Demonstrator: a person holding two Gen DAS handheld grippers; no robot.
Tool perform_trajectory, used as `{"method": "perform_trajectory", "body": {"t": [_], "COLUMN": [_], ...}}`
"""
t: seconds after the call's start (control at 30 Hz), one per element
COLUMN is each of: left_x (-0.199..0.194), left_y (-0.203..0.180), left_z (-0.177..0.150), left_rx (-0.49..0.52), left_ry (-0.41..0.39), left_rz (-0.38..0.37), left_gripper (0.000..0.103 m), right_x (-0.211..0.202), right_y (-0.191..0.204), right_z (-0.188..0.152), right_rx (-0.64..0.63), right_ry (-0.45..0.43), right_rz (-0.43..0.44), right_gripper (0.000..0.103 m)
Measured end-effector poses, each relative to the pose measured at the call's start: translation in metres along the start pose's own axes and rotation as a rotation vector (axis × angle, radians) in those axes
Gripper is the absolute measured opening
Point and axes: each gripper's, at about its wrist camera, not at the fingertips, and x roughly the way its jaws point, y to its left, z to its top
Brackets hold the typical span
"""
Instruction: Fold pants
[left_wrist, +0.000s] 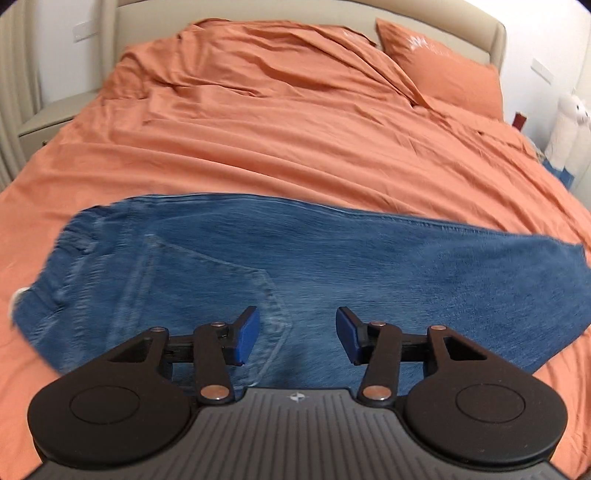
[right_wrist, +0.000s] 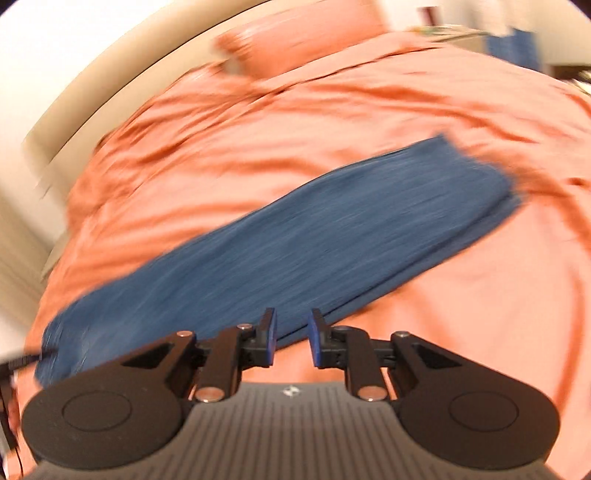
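Because the rumpled orange bedsheet (left_wrist: 295, 122) is soft and creased, the blue denim pants (left_wrist: 295, 266), lying lengthwise across it leg on leg, could drag and bunch at the next fold. Neither gripper holds cloth: the left gripper (left_wrist: 297, 334) gapes wide above the back pocket, the right gripper (right_wrist: 293, 341) stands narrowly parted at the pants' near edge, so a shallow pinch might catch one layer only.

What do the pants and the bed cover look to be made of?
Pants: blue denim by the look, matte, faded streaks, stitched pocket seams.
Bed cover: orange woven fabric, likely cotton, faint sheen, soft creases. Exact fibre not certain.
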Motion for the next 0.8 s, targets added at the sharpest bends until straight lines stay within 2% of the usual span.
{"method": "perform_trajectory", "body": {"t": [0.07,0.1,0.13,0.23,0.27,0.3,0.43,0.5,0.57,0.67,0.73,0.8], "left_x": [0.015,0.022,0.03,0.048,0.052,0.056,0.065,0.069,0.072,0.075,0.077,0.079], "left_y": [-0.009,-0.011,-0.013,-0.015,-0.014,-0.011,0.001,0.005,0.008,0.008,0.005,0.001], "left_z": [0.002,0.002,0.004,0.006,0.006,0.005,0.005,0.005,0.003,0.001,0.0,0.0], "left_rx": [0.009,0.01,0.009,0.003,-0.011,-0.024,-0.083,-0.106,-0.115,-0.121,-0.111,-0.089], "left_ry": [0.01,0.017,0.023,0.046,0.045,0.048,0.06,0.062,0.062,0.067,0.069,0.071], "left_rz": [0.003,0.014,0.028,0.066,0.072,0.076,0.086,0.089,0.094,0.102,0.116,0.131], "left_gripper": [0.057,0.057,0.057,0.049,0.049,0.049,0.049,0.049,0.049,0.049,0.049,0.049], "right_x": [-0.003,-0.003,-0.003,0.005,0.017,0.017,0.044,0.06,0.072,0.082,0.084,0.072], "right_y": [-0.042,-0.079,-0.079,-0.136,-0.167,-0.167,-0.21,-0.22,-0.223,-0.235,-0.238,-0.228], "right_z": [0.021,0.038,0.038,0.06,0.069,0.069,0.079,0.082,0.081,0.075,0.076,0.083], "right_rx": [0.093,0.181,0.181,0.296,0.366,0.366,0.501,0.538,0.566,0.623,0.617,0.552], "right_ry": [-0.022,-0.046,-0.046,-0.085,-0.097,-0.097,-0.116,-0.109,-0.101,-0.096,-0.09,-0.118], "right_rz": [-0.014,-0.027,-0.027,-0.054,-0.063,-0.063,-0.018,0.008,-0.006,0.026,0.038,0.046], "right_gripper": [0.016,0.016,0.016,0.016,0.016,0.016,0.016,0.019,0.025,0.025,0.0,0.0]}}
